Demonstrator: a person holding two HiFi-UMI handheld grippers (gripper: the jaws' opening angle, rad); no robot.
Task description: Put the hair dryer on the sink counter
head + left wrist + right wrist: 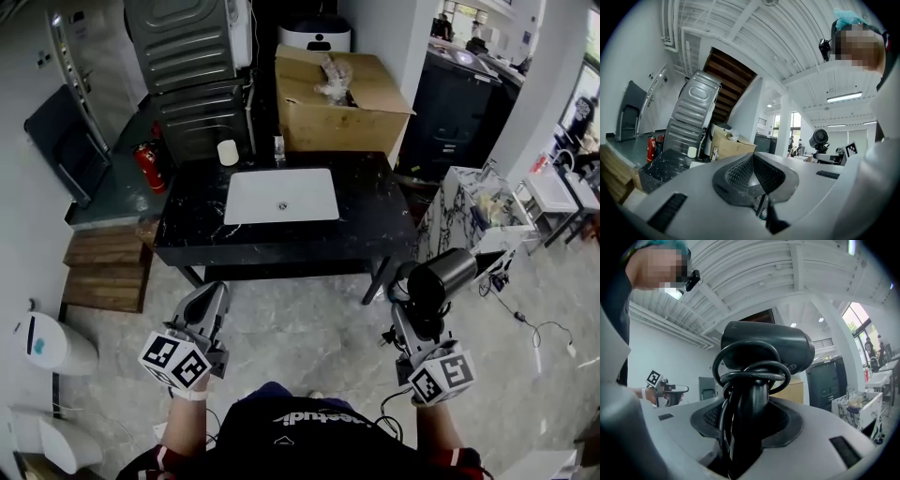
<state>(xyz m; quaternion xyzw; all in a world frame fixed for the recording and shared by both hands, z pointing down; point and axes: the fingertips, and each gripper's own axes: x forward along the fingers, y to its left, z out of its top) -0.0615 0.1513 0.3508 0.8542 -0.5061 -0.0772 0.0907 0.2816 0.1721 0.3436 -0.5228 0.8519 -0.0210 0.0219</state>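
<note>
Right gripper [415,317]: closed on the handle of the hair dryer [441,277]. In the right gripper view the pads [785,420] press either side of the black handle, with the cord [752,376] looped around it just above the gripper [751,416]. The dryer [764,348] stands upright, its barrel crosswise over the jaws.

Left gripper [210,298]: jaws pressed together. In the left gripper view the ribbed pads [738,172] meet at their tips, and I see nothing between them [753,157].

Position: both grippers are over the pale marble floor [300,328], on the near side of the black table [187,239], left one before its left half. The dryer is in the air off the table's near right corner, not touching the table.

On the table: white sink basin [281,195] set in the middle, a white cup [228,152] at the back left, and a small bottle [278,148] behind the basin. An open cardboard box [337,103] sits at the back right. A red fire extinguisher [149,167] stands by the table's left end.
</note>
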